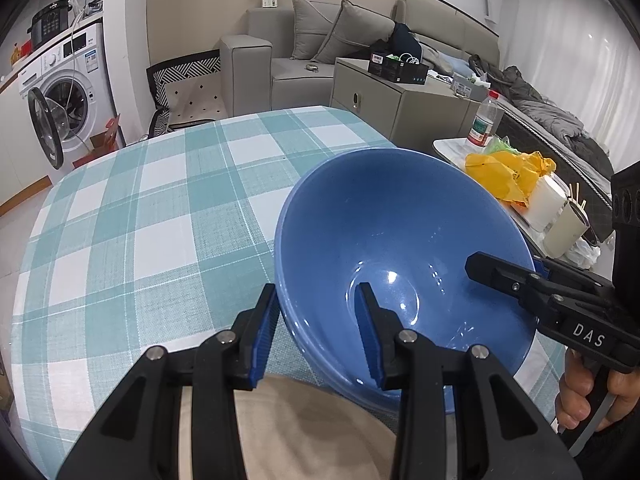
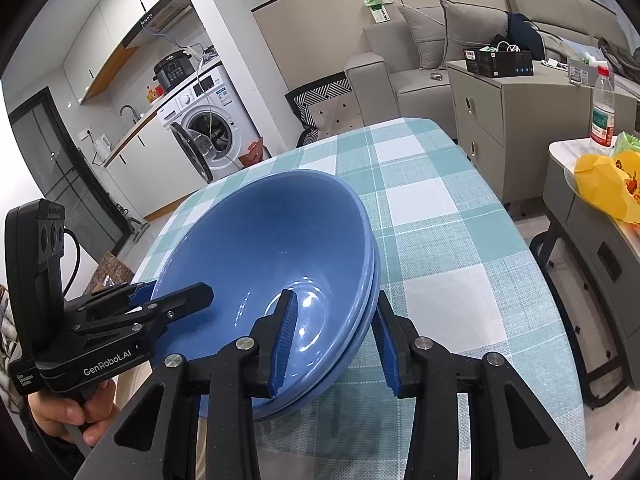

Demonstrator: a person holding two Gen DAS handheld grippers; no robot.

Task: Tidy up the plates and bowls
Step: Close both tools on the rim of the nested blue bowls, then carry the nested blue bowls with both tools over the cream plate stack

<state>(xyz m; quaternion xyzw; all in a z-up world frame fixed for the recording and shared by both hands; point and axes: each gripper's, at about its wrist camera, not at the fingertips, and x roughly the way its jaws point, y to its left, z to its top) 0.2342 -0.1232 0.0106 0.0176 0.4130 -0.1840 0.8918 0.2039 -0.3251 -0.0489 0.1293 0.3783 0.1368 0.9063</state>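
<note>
On the checked tablecloth (image 1: 160, 208), stacked empty blue bowls (image 1: 400, 240); both claws straddle their rim, grip unclear.

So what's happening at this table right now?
A person holds two grippers on opposite sides of a stack of blue bowls over the checked tablecloth. The left gripper and right gripper each straddle the rim, one finger inside, one outside. The stack looks tilted toward the cameras.
</note>
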